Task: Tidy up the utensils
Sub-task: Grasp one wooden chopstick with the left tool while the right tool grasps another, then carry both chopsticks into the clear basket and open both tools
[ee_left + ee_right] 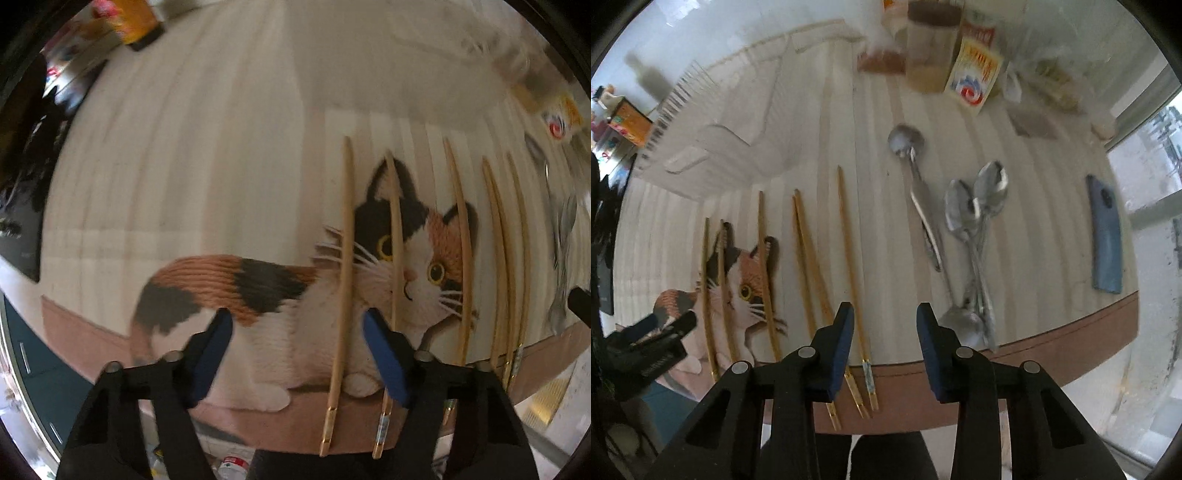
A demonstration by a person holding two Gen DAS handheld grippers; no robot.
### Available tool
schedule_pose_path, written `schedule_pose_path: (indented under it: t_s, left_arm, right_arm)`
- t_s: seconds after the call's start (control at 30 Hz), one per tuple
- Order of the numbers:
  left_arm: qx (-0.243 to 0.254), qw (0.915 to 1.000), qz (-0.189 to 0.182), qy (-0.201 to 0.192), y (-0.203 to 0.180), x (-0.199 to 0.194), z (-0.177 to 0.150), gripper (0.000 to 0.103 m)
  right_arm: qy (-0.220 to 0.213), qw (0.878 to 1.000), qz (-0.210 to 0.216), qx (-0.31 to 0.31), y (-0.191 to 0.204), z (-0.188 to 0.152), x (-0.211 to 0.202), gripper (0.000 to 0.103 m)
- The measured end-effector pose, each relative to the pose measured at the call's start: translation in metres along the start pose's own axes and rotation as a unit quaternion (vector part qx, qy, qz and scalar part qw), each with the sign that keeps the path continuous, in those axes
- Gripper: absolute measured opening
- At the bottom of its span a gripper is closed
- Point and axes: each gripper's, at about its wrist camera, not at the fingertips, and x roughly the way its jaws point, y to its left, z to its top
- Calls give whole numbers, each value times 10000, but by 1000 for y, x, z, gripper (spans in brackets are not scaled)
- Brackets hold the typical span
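Observation:
Several wooden chopsticks (343, 280) with gold-banded ends lie side by side on a cat-print mat (221, 206); they also show in the right wrist view (849, 266). Several metal spoons (975, 236) lie in a loose pile to their right, with one spoon (916, 177) lying apart. My left gripper (297, 328) is open and empty, hovering over the cat picture beside the leftmost chopstick. My right gripper (885, 321) is open and empty, above the mat's near edge between the chopsticks and the spoons. The left gripper also shows at the left edge of the right wrist view (661, 325).
A clear plastic organiser tray (738, 122) stands at the back left of the mat. Jars and packets (960, 55) crowd the back. A blue phone (1106, 236) lies at the far right. The table edge (1034, 354) runs close below the grippers.

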Motion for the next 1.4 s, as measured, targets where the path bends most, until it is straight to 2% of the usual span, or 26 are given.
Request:
schedule_pose_path:
  t_s: [0.1, 0.17, 0.23, 0.27, 0.33, 0.37, 0.43, 0.53, 0.57, 0.6, 0.73, 0.97, 1.27, 1.3, 1.4]
  left_arm:
    - [118, 9999, 5, -16, -4, 3, 1, 49]
    - [111, 9999, -119, -32, -3, 2, 4, 40]
    - [77, 9998, -175, -45, 0, 2, 11, 10]
    - [83, 9999, -73, -67, 2, 2, 13, 5]
    - [20, 9999, -40, -113, 9, 3, 19, 4]
    - [1, 9999, -31, -125, 14, 2, 21, 4]
    - [-34, 9999, -30, -126, 20, 1, 25, 4]
    - [-1, 9999, -12, -122, 27, -1, 30, 4]
    - [23, 9999, -4, -119, 29, -3, 32, 4]
    - [50, 9999, 7, -123, 30, -4, 35, 5]
    - [124, 9998, -27, -155, 33, -3, 30, 5]
    - [192, 9997, -125, -67, 26, 0, 36, 5]
    - [319, 9993, -180, -49, 34, 3, 51, 5]
    - [333, 9993, -180, -52, 34, 3, 51, 5]
    - [375, 9991, -176, -71, 33, 5, 51, 5]
  right_arm:
    - [268, 9996, 53, -20, 3, 4, 21, 37]
    - [384, 9991, -89, -128, 6, 7, 33, 37]
    - [473, 9986, -156, -157, 8, 9, 45, 37]
    - [518, 9984, -157, -162, 9, 10, 50, 37]
    - [574, 9981, -65, -203, 12, 11, 60, 38]
    - [509, 9982, -154, -276, 15, 10, 61, 39]
    - [414, 9979, -232, -448, 22, 10, 61, 36]
    - [406, 9977, -226, -491, 24, 7, 63, 19]
    - [447, 9974, -279, -496, 27, 6, 65, 7]
    - [443, 9980, 5, -453, 29, 5, 64, 7]
    - [713, 9970, 51, -292, 23, -10, 67, 7]
    - [830, 9965, -28, -28, 13, -20, 71, 8]
    - [938, 9954, -105, 160, 0, -6, 75, 9]
    - [956, 9952, -132, 173, 1, 11, 74, 9]
    - [948, 9951, -254, 153, 12, 12, 72, 9]
